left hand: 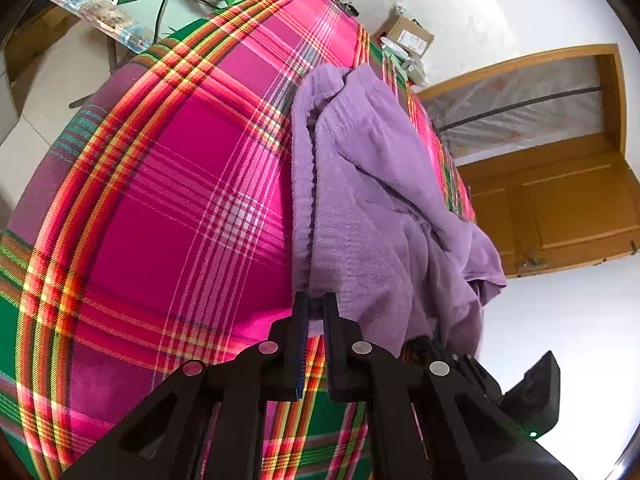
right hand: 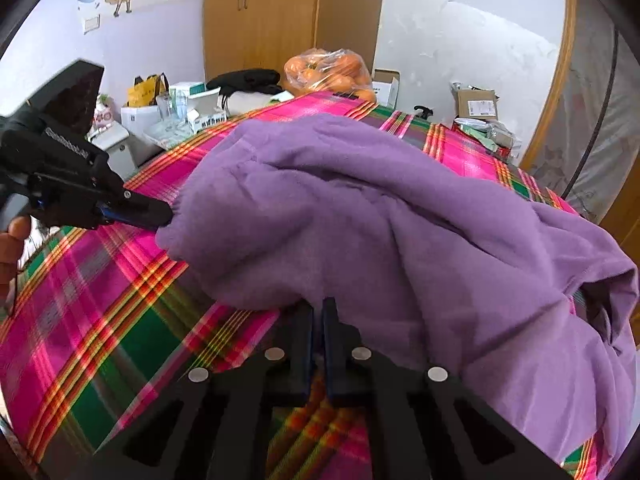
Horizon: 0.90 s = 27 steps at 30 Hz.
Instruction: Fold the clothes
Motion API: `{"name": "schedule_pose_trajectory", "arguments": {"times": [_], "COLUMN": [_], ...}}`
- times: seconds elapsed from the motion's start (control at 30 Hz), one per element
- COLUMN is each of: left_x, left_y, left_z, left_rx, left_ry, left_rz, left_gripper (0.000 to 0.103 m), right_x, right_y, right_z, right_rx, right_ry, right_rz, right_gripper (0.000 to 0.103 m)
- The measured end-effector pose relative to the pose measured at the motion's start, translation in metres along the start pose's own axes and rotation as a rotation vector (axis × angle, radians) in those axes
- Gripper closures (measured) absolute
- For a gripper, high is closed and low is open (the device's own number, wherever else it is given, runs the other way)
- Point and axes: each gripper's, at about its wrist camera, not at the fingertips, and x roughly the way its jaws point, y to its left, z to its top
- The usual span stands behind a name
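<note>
A purple fleece garment (left hand: 372,184) lies bunched on a table covered with a pink, green and yellow plaid cloth (left hand: 160,208). My left gripper (left hand: 316,306) is shut on the garment's near edge, with the fabric rising from between its fingers. The right wrist view shows the garment (right hand: 380,216) spread in loose folds over the plaid cloth (right hand: 100,300). My right gripper (right hand: 318,310) is shut on its near hem. The left gripper (right hand: 166,216) comes in from the left, pinching the garment's left corner, held by a person's hand (right hand: 12,240).
A bag of oranges (right hand: 332,74), small boxes (right hand: 204,116) and a black item (right hand: 244,78) crowd the table's far end. A cardboard box (right hand: 476,106) sits at the far right. A wooden wardrobe (right hand: 280,12) stands behind, and a wooden door (left hand: 560,200) is to the right.
</note>
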Motion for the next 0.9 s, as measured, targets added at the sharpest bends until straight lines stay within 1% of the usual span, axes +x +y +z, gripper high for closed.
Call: {"name": "schedule_pose_trajectory", "arguments": {"times": [0.07, 0.1, 0.13, 0.17, 0.23, 0.3, 0.37, 0.47, 0.63, 0.77, 0.8, 0.83, 0.87, 0.9], "left_x": [0.0, 0.0, 0.0, 0.0, 0.001, 0.0, -0.002, -0.001, 0.008, 0.024, 0.026, 0.027, 0.029, 0.029], "left_y": [0.002, 0.002, 0.004, 0.006, 0.01, 0.011, 0.011, 0.009, 0.003, -0.016, -0.018, -0.02, -0.022, -0.023], "left_z": [-0.001, -0.001, -0.002, -0.001, -0.001, 0.001, 0.004, 0.01, 0.02, 0.019, 0.018, 0.017, 0.016, 0.015], "left_rx": [-0.003, -0.005, -0.015, -0.032, -0.062, -0.076, -0.076, -0.095, -0.11, -0.036, -0.022, -0.011, 0.0, 0.009], "left_ry": [0.004, 0.006, 0.007, 0.007, 0.006, -0.004, -0.028, -0.043, -0.04, 0.024, 0.03, 0.031, 0.032, 0.031], "left_rz": [0.005, 0.007, 0.006, -0.006, -0.042, -0.052, -0.054, -0.064, -0.068, -0.079, -0.074, -0.067, -0.056, -0.044], "left_gripper": [0.096, 0.092, 0.08, 0.073, 0.069, 0.067, 0.057, 0.051, 0.049, 0.051, 0.053, 0.068, 0.076, 0.079], "right_x": [-0.009, -0.013, -0.017, -0.02, -0.023, -0.026, -0.027, -0.024, -0.021, -0.019, -0.02, -0.022, -0.024, -0.027], "right_y": [-0.003, -0.005, -0.007, -0.008, -0.012, -0.015, -0.02, -0.023, -0.023, -0.023, -0.022, -0.022, -0.022, -0.023], "right_z": [-0.003, -0.005, -0.007, -0.009, -0.013, -0.017, -0.019, -0.02, -0.02, -0.021, -0.021, -0.021, -0.021, -0.021], "right_rx": [0.005, 0.009, 0.013, 0.016, 0.026, 0.036, 0.054, 0.068, 0.077, 0.082, 0.082, 0.081, 0.08, 0.08], "right_ry": [-0.006, -0.009, -0.009, -0.009, -0.004, 0.0, 0.003, 0.004, 0.007, 0.008, 0.006, 0.002, -0.001, -0.005], "right_rz": [0.0, -0.001, 0.0, 0.0, -0.006, -0.01, -0.005, 0.002, 0.015, 0.019, 0.02, 0.021, 0.02, 0.019], "right_gripper": [0.099, 0.099, 0.099, 0.099, 0.099, 0.099, 0.099, 0.099, 0.099, 0.099, 0.099, 0.099, 0.099, 0.099]}}
